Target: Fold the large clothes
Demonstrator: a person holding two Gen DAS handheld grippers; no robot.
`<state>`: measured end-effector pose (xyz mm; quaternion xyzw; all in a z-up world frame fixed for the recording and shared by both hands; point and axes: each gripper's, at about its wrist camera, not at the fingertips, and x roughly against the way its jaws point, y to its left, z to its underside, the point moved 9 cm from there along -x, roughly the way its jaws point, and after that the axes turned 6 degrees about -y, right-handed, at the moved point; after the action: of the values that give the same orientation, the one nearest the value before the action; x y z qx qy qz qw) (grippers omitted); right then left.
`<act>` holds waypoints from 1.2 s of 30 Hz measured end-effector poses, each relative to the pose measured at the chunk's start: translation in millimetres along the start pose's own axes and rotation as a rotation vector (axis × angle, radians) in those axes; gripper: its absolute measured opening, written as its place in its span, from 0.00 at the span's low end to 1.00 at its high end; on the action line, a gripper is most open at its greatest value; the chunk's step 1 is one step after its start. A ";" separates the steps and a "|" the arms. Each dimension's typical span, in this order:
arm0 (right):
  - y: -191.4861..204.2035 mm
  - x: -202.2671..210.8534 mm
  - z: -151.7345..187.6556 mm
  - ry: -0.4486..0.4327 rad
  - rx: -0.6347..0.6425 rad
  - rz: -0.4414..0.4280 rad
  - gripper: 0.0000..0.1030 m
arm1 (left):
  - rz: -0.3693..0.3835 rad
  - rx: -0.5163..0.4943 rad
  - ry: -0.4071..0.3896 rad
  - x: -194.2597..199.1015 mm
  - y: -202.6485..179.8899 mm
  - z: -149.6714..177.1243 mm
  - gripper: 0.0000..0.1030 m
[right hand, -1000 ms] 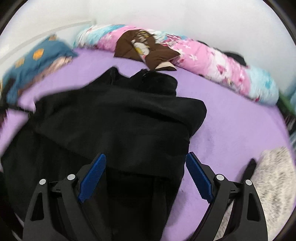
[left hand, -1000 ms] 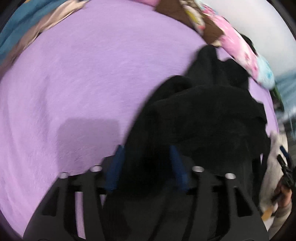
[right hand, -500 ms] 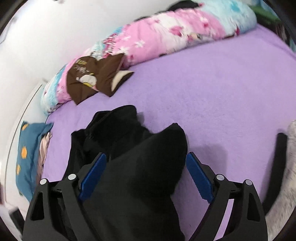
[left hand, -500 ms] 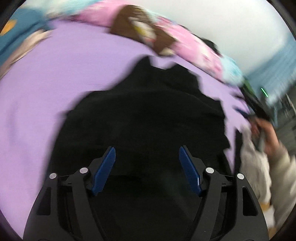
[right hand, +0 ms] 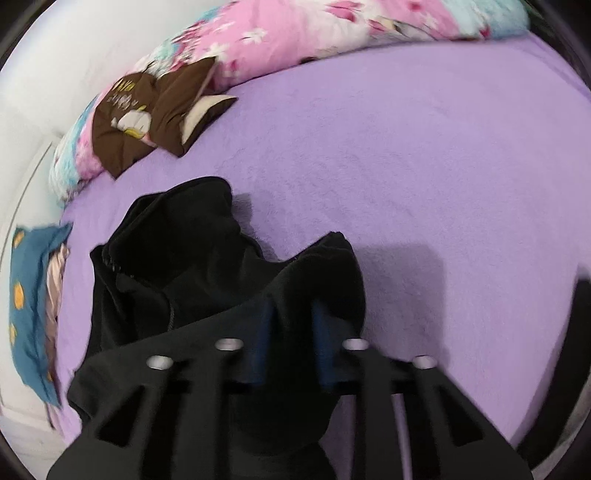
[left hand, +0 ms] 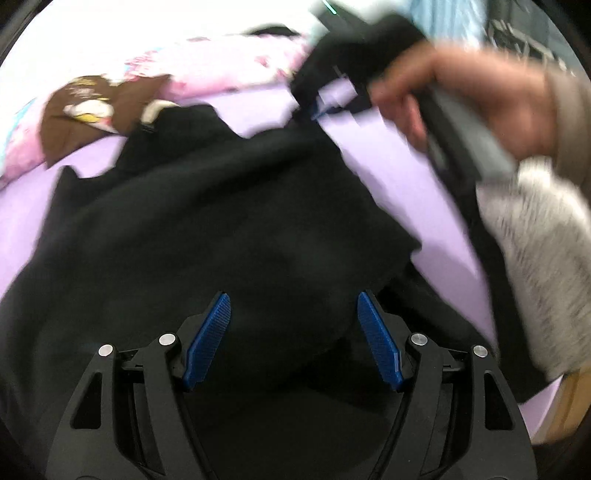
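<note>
From the left wrist: the left gripper hangs over the black garment, blue pads wide apart, nothing between them but cloth lying below. The garment spreads from right under the pads away to the far left across the purple bed, long axis running near-left to far-right. At far right the right hand works its own gripper at the garment's far corner, so that hand is the nearer one to the edge that gets lifted. Everything there is smeared by motion; I cannot make out where the pads meet cloth. A grey fuzzy thing lies at the right, cut by the frame.

From the right wrist: the right gripper has just snapped closed, pads drawn close with a fold of garment bunched up between them. The rest trails to the near left, collar end lying farther out on the bed. The pads are dark and blurred, and the garment's near part is hidden under the gripper body. A pink quilt and a brown cushion lie along the far edge
</note>
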<state>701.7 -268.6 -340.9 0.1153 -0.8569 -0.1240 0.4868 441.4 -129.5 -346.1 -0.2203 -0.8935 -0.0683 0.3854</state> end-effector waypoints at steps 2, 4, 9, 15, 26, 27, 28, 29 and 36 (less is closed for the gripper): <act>7.1 4.0 -5.2 -0.015 0.044 -0.005 0.09 | -0.029 -0.038 0.018 -12.2 -3.5 7.9 0.60; 10.1 5.2 -10.9 -0.023 0.061 -0.008 0.09 | -0.030 -0.036 0.036 -19.2 -3.1 15.0 0.57; 21.7 -7.9 -30.2 -0.011 0.115 0.007 0.09 | -0.022 -0.037 0.052 -25.8 -3.6 17.7 0.56; 21.0 -46.4 -33.6 0.035 0.192 0.105 0.09 | -0.019 -0.049 0.061 -22.3 -1.8 21.9 0.56; 21.4 30.6 9.6 -0.070 0.228 0.202 0.55 | 0.038 0.082 -0.017 57.8 21.8 3.4 0.62; 24.8 43.6 20.1 -0.074 0.236 0.193 0.55 | 0.032 0.116 -0.019 70.0 28.3 4.8 0.64; 27.4 53.3 27.6 -0.083 0.238 0.189 0.55 | 0.024 0.134 -0.019 77.7 31.7 6.6 0.66; 30.9 66.4 36.3 -0.097 0.231 0.178 0.56 | 0.015 0.147 -0.019 85.2 34.0 8.7 0.67; 51.4 136.1 105.0 -0.120 0.212 0.128 0.66 | -0.057 0.192 -0.057 151.7 47.7 22.6 0.86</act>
<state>539.1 -253.0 -266.5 0.1037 -0.8985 -0.0080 0.4265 355.8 -28.6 -255.0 -0.1585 -0.9125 0.0130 0.3769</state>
